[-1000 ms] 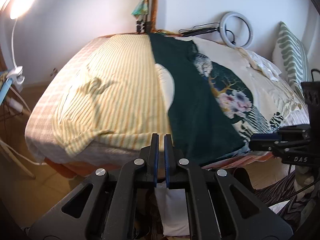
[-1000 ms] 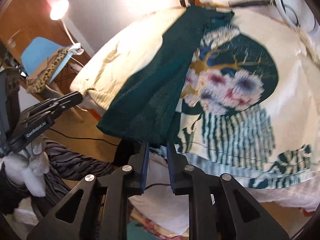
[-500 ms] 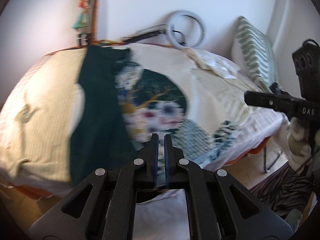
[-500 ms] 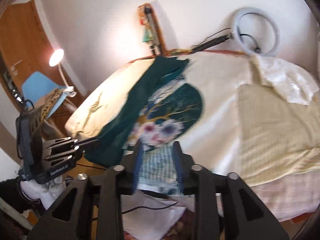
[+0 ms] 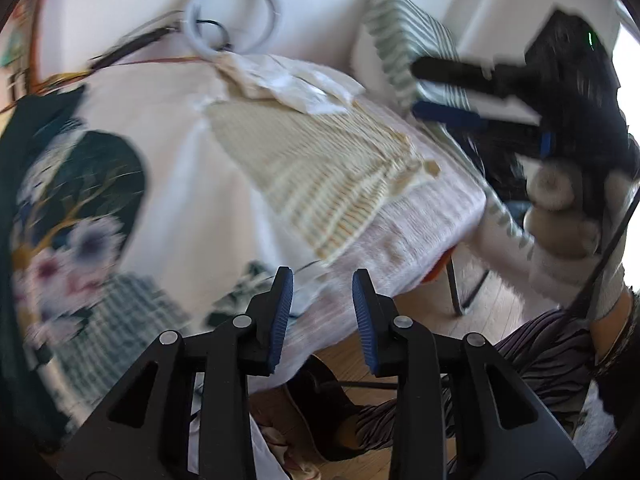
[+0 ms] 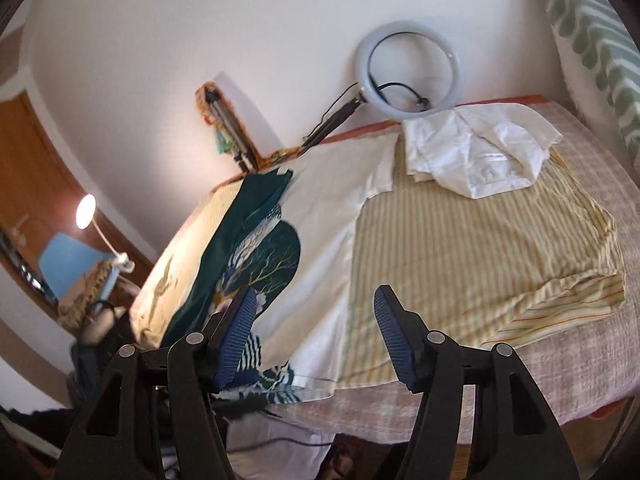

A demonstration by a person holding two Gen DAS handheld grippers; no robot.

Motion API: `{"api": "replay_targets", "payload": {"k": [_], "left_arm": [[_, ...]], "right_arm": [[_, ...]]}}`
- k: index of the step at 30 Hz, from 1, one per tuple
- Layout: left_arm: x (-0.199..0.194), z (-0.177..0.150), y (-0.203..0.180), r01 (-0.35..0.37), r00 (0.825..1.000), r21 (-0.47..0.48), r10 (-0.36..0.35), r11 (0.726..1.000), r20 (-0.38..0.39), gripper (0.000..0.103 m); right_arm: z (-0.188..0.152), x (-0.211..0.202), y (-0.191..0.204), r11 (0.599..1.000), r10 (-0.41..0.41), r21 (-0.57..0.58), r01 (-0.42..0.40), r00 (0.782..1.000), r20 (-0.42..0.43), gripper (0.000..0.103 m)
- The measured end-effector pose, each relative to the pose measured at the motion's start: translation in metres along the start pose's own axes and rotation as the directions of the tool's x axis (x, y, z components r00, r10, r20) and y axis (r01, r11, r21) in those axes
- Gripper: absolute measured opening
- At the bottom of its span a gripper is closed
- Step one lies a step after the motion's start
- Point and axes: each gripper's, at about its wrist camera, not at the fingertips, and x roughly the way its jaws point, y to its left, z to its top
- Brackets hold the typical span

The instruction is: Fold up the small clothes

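Observation:
A yellow striped garment [image 6: 472, 256] lies flat on the right part of the bed; it also shows blurred in the left wrist view [image 5: 320, 172]. A crumpled white shirt [image 6: 476, 152] lies at its far end near the wall. My left gripper [image 5: 322, 320] is open and empty above the bed's near edge. My right gripper [image 6: 316, 336] is open and empty above the near edge, between the printed cloth and the striped garment. In the left wrist view the right gripper [image 5: 452, 92] is at the upper right over the bed's corner.
A cream cloth with a dark green flower and bird print [image 6: 264, 256] covers the bed's middle. A ring light [image 6: 408, 68] leans on the wall. A green striped pillow [image 6: 588, 40] stands at the right. A lamp [image 6: 86, 206] and blue chair [image 6: 68, 272] stand left.
Both views have swung right, from the dark green cloth to the striped garment. Both grippers have opened from shut or nearly shut.

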Motion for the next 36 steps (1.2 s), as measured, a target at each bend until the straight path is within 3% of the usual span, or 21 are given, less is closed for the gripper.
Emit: {"api": "replay_targets", "payload": {"k": [3,5,8,11,12,14,16,21,27,31,36], "left_arm": [[0.025,0.004,-0.017,-0.025,0.998,0.090,0.029,0.996,-0.048,0.031],[0.037,0.005,-0.022,-0.088,0.993,0.128,0.096,0.988,-0.062,0.031],[0.033,0.004,-0.013,-0.122,0.991,0.078,0.126,0.989,-0.036,0.031],[0.043,0.002,-0.001,-0.169,0.982,0.063,0.174,0.984,-0.078,0.031],[0.046,0.001,0.000,-0.168,0.982,0.064,0.173,0.984,-0.080,0.030],[0.047,-0.001,-0.003,-0.168,0.983,0.087,0.173,0.982,-0.060,0.012],[0.047,-0.002,-0.005,-0.165,0.984,0.097,0.170,0.981,-0.045,0.004],[0.025,0.004,0.012,-0.049,0.999,-0.056,0.049,0.997,0.002,0.003],[-0.009,0.015,0.030,0.003,0.997,-0.158,0.009,0.987,0.078,0.003],[-0.015,0.014,0.036,0.003,0.995,-0.175,0.014,0.984,0.095,0.003],[-0.021,0.005,0.041,0.015,0.994,-0.198,0.007,0.980,0.111,0.003]], "right_arm": [[0.004,-0.006,-0.011,1.000,-0.010,0.030,0.010,1.000,0.020,0.061],[0.006,-0.009,-0.015,0.999,-0.004,0.040,0.003,1.000,0.025,0.061],[0.007,-0.009,-0.015,0.999,-0.001,0.034,0.000,1.000,0.028,0.061],[0.006,-0.009,-0.013,1.000,-0.001,0.021,0.000,1.000,0.027,0.061],[0.007,-0.008,-0.013,1.000,-0.001,0.019,0.000,1.000,0.027,0.061],[0.007,-0.007,-0.012,1.000,-0.005,0.018,0.004,1.000,0.023,0.061],[0.008,-0.006,-0.011,1.000,-0.013,0.017,0.013,1.000,0.015,0.061],[0.029,0.010,-0.016,1.000,0.009,0.019,-0.008,1.000,-0.004,0.061],[0.072,0.077,-0.030,0.994,0.092,0.063,-0.086,0.991,-0.098,0.061],[0.097,0.150,-0.048,0.993,0.055,0.114,-0.035,0.983,-0.175,0.061],[0.112,0.220,-0.078,0.972,-0.047,0.213,0.103,0.966,-0.254,0.061]]}}
